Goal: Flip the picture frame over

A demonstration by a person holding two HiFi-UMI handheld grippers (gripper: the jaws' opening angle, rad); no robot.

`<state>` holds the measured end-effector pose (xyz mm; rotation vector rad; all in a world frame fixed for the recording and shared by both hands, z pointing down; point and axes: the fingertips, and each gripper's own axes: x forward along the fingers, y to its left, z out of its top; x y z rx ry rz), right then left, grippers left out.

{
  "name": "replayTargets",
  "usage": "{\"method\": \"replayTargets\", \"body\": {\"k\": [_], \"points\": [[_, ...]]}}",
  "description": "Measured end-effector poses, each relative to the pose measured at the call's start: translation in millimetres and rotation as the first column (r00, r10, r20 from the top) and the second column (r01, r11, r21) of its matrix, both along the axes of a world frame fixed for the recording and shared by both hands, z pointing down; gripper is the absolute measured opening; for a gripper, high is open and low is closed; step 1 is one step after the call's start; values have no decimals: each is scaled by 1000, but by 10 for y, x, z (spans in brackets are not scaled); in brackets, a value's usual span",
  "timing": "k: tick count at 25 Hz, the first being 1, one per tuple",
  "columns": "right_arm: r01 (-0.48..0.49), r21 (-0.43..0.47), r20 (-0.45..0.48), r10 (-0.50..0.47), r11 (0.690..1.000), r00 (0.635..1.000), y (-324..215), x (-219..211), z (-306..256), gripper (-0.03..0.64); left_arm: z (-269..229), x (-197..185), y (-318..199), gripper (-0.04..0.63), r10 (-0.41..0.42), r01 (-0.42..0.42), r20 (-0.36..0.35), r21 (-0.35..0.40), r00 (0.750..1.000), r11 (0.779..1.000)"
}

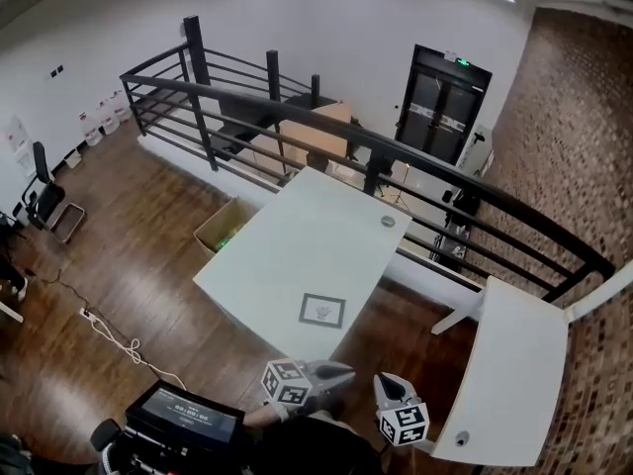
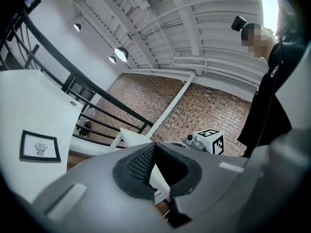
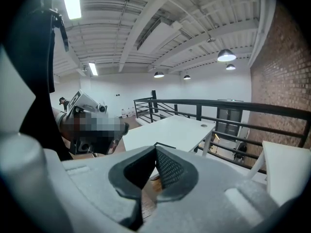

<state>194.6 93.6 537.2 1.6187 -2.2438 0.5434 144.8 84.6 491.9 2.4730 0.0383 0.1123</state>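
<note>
Picture frame (image 1: 322, 310): flat on the white table (image 1: 297, 245), close to the near edge, with a small print showing inside its dark border. Neither gripper touches it.
Left gripper (image 1: 344, 371): low in the head view, just off the table's near corner, with its marker cube on the left side. Jaws pressed together, nothing between them.
Right gripper (image 1: 386, 382): beside the left one and apart from it, clear of the table. Jaws closed tight as well, and empty.
Only in the head view: the whole layout. There's a round grommet (image 1: 388, 222) at the table's far side, a cardboard box (image 1: 220, 228) on the wood floor by its left edge, a black railing (image 1: 396, 166) behind it, a second white table (image 1: 509, 374) to the right and a dark door (image 1: 442, 104) in the back wall.
Only in the left gripper view: the frame (image 2: 40, 146) seen from low down at far left, the right gripper's cube (image 2: 210, 141) past the closed pads (image 2: 141, 161), the brick wall (image 2: 209, 113) and the person's dark top (image 2: 272, 96).
Only in the right gripper view: the frame (image 3: 165, 145) as no more than a thin dark edge just above the meeting jaws, the tabletop (image 3: 170, 130) stretching beyond it, and the left gripper (image 3: 83, 102) at left, partly blurred.
</note>
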Motion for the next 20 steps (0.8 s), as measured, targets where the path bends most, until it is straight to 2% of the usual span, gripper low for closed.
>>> {"method": "replayTargets", "body": {"k": [5, 12, 15, 20], "points": [[63, -23, 20, -63, 998, 998, -249, 98, 68, -8, -74, -24, -183, 14, -68, 68, 15, 4, 998, 998], [163, -43, -7, -164, 986, 986, -917, -296, 70, -8, 38, -627, -799, 14, -211, 213, 33, -44, 977, 976], [185, -43, -33, -187, 982, 982, -1298, -523, 72, -8, 83, -823, -1138, 14, -229, 230, 20, -51, 973, 972], [210, -47, -64, -213, 976, 975, -1860, -1083, -105, -8, 28, -1202, -1719, 14, -214, 214, 1, -62, 977, 975]]}}
